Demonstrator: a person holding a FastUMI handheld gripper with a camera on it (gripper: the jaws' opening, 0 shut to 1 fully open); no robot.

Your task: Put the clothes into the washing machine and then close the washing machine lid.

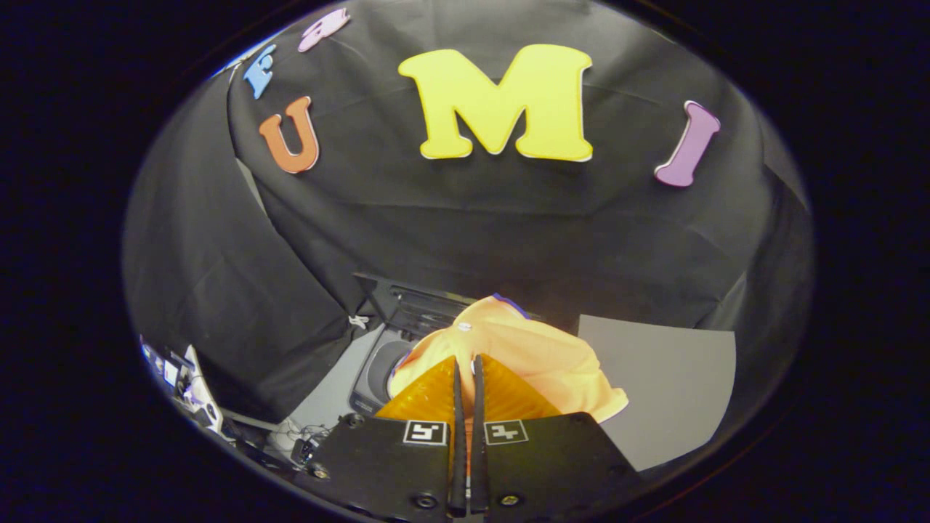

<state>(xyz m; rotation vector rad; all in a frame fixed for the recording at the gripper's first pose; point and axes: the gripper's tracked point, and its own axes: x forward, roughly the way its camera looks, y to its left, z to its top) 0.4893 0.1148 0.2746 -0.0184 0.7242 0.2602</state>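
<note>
No readable words, brand names or numbers show on any object here. The only signs are two small square black-and-white coded markers (465, 432) on the body of the gripper (468, 367), one at the base of each of the fingers (436, 396); they carry block patterns, not letters. The orange garment (538, 356) pinched between the nearly closed fingers shows no print or tag that can be read, and the washing machine (381, 367) beyond it bears no legible label or marking.
</note>
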